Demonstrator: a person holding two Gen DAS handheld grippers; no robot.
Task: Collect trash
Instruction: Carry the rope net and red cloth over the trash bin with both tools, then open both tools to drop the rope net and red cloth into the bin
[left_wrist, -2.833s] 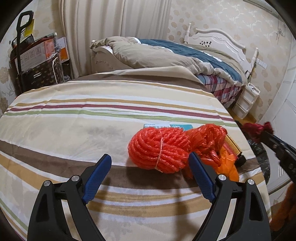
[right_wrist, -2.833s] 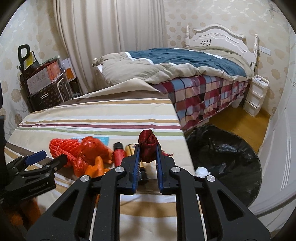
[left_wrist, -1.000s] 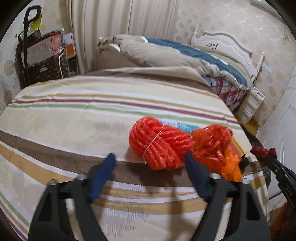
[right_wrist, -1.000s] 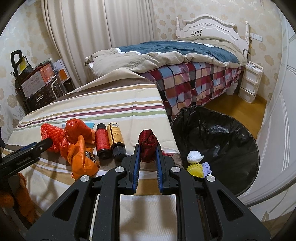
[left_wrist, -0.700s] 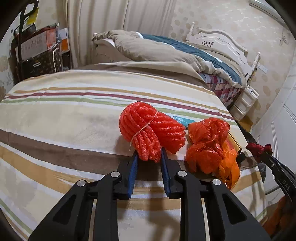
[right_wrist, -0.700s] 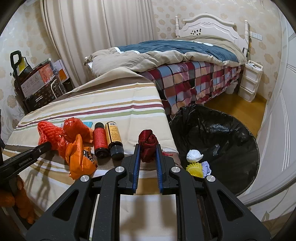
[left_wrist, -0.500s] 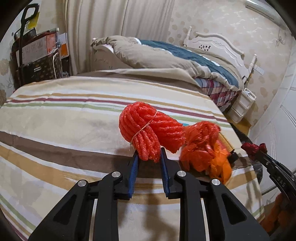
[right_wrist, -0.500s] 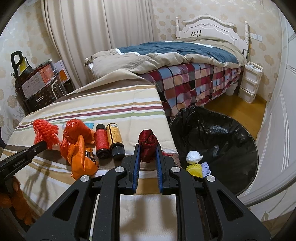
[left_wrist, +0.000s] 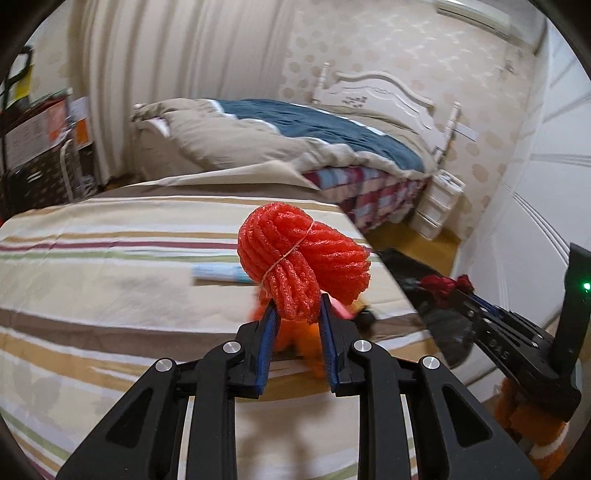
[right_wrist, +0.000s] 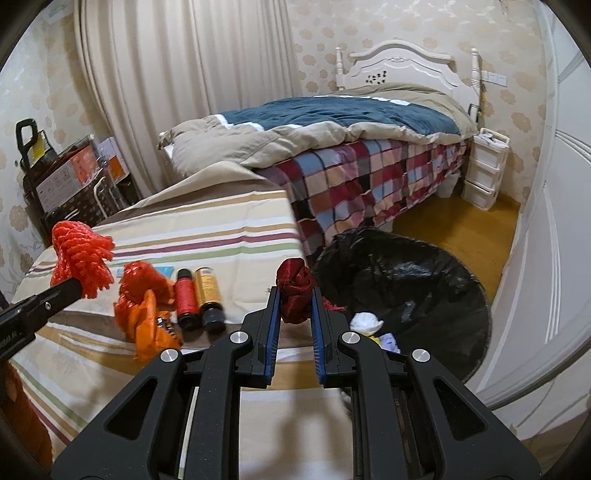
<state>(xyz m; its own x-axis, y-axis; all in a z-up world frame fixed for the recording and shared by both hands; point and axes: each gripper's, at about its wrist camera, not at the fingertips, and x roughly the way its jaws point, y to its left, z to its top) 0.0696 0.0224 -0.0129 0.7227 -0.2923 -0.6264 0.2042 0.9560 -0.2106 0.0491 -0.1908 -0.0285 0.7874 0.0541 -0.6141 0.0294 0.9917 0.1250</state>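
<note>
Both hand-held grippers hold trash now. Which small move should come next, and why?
Probably carry the right hand-held gripper rightward over the black bag and open it: its dark red wad is nearest the bag. The left hand-held gripper with its foam net bundle is farther away.

A white-framed bed (right_wrist: 369, 122) with plaid sheet stands against floral wallpaper (right_wrist: 406, 26), beside cream curtains (right_wrist: 177, 66).

The left gripper (left_wrist: 295, 314) and the right gripper (right_wrist: 294, 308) are raised side by side, both clamped on loads.

The orange bag (left_wrist: 299, 338) sits blurred and half hidden behind the left tool (left_wrist: 295, 314).
</note>
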